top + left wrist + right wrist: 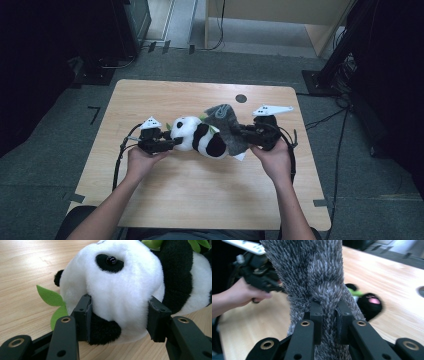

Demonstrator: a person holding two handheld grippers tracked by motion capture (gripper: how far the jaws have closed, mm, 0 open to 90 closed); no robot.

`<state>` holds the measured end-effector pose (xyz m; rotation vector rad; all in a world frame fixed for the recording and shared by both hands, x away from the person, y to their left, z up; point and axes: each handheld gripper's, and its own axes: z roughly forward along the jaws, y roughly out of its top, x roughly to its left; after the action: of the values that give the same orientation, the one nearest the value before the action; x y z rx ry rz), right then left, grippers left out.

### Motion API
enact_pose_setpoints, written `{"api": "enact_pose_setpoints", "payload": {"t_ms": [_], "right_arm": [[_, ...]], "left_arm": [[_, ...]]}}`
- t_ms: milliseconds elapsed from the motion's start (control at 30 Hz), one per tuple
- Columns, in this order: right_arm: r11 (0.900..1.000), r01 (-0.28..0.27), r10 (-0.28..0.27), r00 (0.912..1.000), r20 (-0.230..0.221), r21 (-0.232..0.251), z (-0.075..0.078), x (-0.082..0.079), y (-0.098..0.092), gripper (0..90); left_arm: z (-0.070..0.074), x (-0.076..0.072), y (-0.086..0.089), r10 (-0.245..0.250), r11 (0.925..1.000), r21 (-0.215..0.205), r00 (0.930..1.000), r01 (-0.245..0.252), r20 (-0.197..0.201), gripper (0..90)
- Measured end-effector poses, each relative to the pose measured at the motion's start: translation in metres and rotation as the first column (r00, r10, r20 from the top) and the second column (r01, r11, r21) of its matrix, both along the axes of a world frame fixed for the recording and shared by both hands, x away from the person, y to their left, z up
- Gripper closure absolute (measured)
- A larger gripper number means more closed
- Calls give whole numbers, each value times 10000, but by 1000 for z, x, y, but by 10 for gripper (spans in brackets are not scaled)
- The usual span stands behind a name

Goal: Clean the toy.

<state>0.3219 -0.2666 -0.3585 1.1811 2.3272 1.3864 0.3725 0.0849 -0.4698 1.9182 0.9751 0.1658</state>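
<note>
High view: left hand-held gripper point(172, 143) clamps panda plush point(200, 137) head; right hand-held gripper point(244, 132) pinches grey fuzzy cloth point(227, 125).

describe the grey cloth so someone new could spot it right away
On the wooden table, look right of the panda toy lying at its middle. The grey cloth is draped over the panda's rear end, pinched in the right gripper; it alone is shaggy and grey.
</note>
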Motion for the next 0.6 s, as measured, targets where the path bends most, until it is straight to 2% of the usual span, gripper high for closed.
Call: {"api": "enact_pose_setpoints", "payload": {"t_ms": [100, 133, 200, 267, 400, 600], "right_arm": [[9985, -417, 411, 9990, -179, -368, -3, -2, 18, 792], [9964, -586, 566, 9978, -345, -614, -9, 0, 26, 790], [9957, -657, 628, 9970, -455, -652, -14, 2, 29, 792], [9952, -808, 778, 9954, -554, -544, -20, 4, 32, 796], [9956, -830, 810, 9957, -454, -427, -25, 6, 30, 791], [9980, -612, 598, 9939, -926, -126, -29, 9, 24, 791]], "left_arm": [[0, -1, -1, 10, 10000, -42, 10000, -10, -44, 474], [0, -1, 0, -17, 10000, 0, 10000, 17, -32, 474], [-1, -1, -1, -44, 10000, 64, 10000, 44, -6, 473], [-2, -3, -1, -50, 9999, 108, 10000, 50, 48, 473], [-2, -3, -1, -70, 9999, 95, 10000, 70, 27, 473], [-3, -4, -1, -93, 9999, 106, 10000, 92, 36, 472]]}}
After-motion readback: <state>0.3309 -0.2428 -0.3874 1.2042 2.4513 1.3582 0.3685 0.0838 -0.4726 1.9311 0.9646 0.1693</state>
